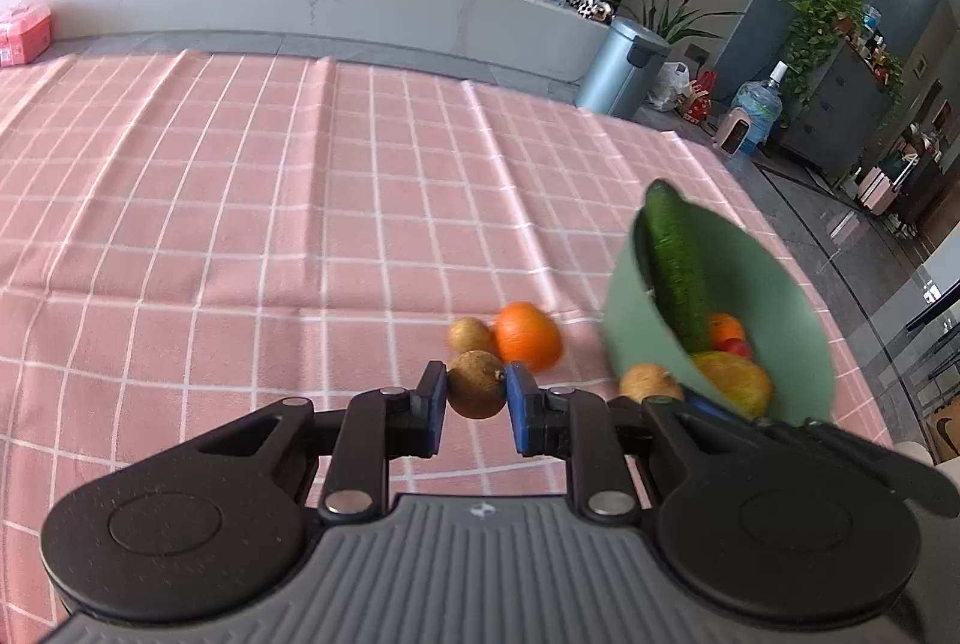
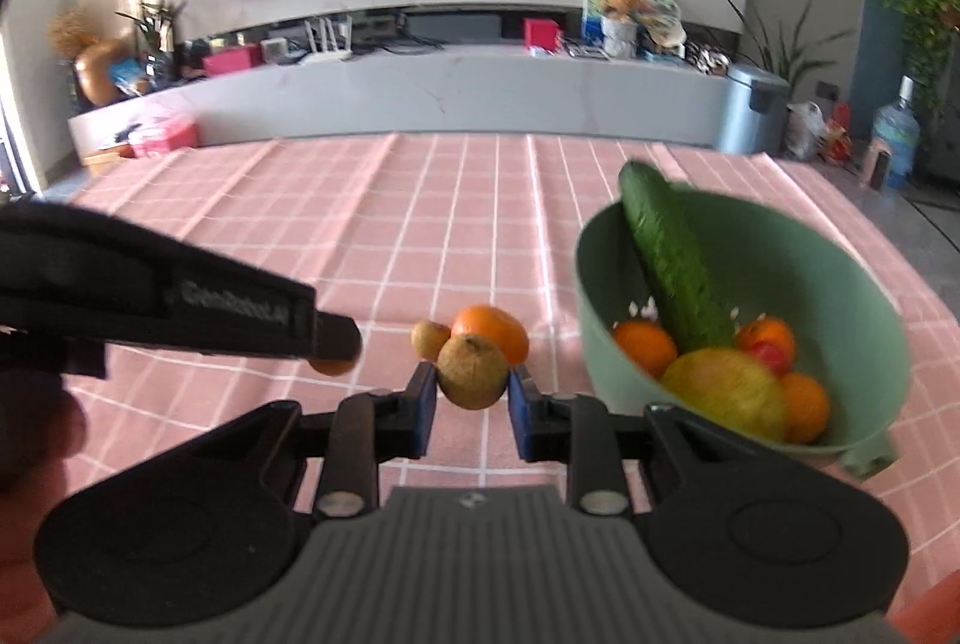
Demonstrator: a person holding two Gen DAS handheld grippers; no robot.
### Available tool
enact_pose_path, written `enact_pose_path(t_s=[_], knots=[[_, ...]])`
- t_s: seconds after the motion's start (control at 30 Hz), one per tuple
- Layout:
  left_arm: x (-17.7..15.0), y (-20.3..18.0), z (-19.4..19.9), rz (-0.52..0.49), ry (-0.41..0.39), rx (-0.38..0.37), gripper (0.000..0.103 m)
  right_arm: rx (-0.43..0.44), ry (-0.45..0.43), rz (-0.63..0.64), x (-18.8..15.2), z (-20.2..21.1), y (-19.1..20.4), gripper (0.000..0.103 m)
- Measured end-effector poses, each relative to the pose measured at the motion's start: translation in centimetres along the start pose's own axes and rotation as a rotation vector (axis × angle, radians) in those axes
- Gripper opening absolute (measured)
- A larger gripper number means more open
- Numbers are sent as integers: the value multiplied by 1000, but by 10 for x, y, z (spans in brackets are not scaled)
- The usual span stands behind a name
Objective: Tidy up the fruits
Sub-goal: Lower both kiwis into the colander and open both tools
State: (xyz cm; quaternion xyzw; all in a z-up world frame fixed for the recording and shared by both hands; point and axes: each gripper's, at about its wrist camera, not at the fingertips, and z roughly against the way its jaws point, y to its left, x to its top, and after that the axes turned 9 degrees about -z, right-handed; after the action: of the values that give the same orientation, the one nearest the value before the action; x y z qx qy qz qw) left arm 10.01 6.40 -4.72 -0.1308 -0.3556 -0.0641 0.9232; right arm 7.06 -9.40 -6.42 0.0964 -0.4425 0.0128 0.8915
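Pink checked tablecloth [image 1: 240, 224], far half bare

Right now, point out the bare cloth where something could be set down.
Free: the pink checked tablecloth from the loose orange and small brown fruit out to its far and left edges. Crowded: the near right, where those two sit beside the green plastic bowl holding a long cucumber.

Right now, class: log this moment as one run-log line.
left gripper: shut on brown fruit | right gripper: shut on second brown fruit | green bowl: part-filled
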Motion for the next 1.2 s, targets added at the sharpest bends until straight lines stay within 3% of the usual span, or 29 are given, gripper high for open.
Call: enact_pose_path(t_s=[0.3,0.57,0.7,0.93,1.2], knots=[[24,-59,15,-107,-23,-25,23,28,-11,52,26,41,-50,21],[42,-110,-5,-167,13,-111,23,-12,49,166,45,50,-98,21],[46,-126,-29,-183,53,-136,23,-19,97,202,58,43,-125,21],[51,-151,-70,-258,107,-116,23,-31,161,231,74,21,-159,21],[49,-153,-100,-301,166,-146,23,-33,234,259,73,-10,-164,21]])
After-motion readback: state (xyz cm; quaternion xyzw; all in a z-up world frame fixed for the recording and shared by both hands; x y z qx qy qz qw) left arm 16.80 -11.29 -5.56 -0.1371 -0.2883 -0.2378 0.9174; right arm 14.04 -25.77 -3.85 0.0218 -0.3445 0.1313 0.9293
